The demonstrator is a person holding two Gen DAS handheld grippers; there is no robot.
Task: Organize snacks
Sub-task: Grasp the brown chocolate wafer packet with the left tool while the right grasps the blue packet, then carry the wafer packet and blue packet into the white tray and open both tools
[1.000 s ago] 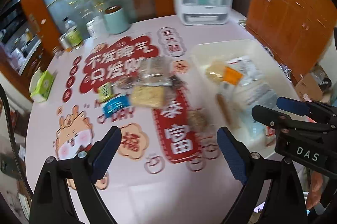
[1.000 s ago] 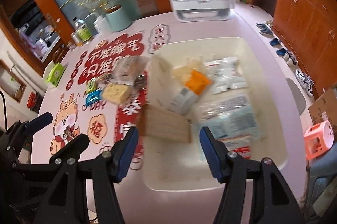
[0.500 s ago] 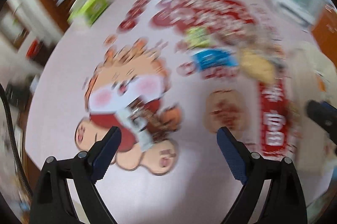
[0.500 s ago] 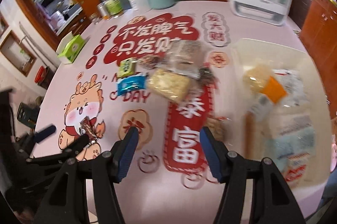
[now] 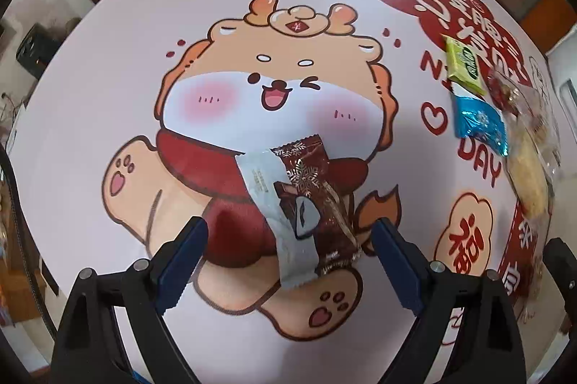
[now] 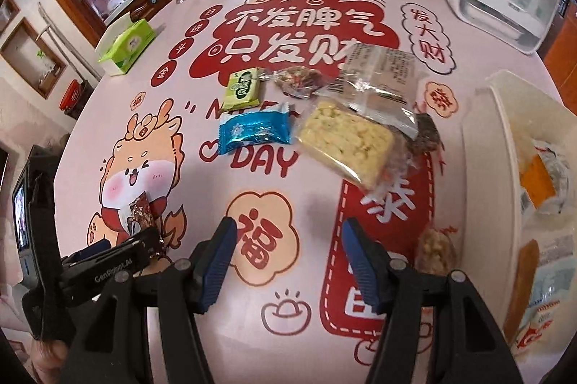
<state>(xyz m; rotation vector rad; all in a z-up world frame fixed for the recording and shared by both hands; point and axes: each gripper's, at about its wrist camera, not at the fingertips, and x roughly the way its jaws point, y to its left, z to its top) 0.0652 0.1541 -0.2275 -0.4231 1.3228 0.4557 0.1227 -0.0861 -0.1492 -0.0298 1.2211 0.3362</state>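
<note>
My left gripper (image 5: 288, 254) points steeply down at the pink printed tablecloth (image 5: 108, 59), its blue-padded jaws wide apart with nothing pressed between them. Between and just beyond the pads lies a brown-and-pale-grey foil chocolate wrapper (image 5: 306, 203), flat on the cartoon dragon's red scarf, apart from both pads.

My right gripper (image 6: 288, 257) hangs over the peach cloud badge, jaws apart and empty. From it, the remaining snacks sit around twelve o'clock: a blue foil packet (image 6: 256, 133), a green packet (image 6: 243, 88) just beyond it, a clear bag of dark red candy (image 6: 299, 81), a yellow puffed-rice bar in clear wrap (image 6: 346, 140) and a clear bag with a printed label (image 6: 382, 77) overlapping it. At three o'clock is the white plastic bin (image 6: 494, 146) holding more packets. A small nutty snack (image 6: 434, 250) lies just beside my right-hand pad. At nine o'clock the chocolate wrapper shows above my left tool.
</note>
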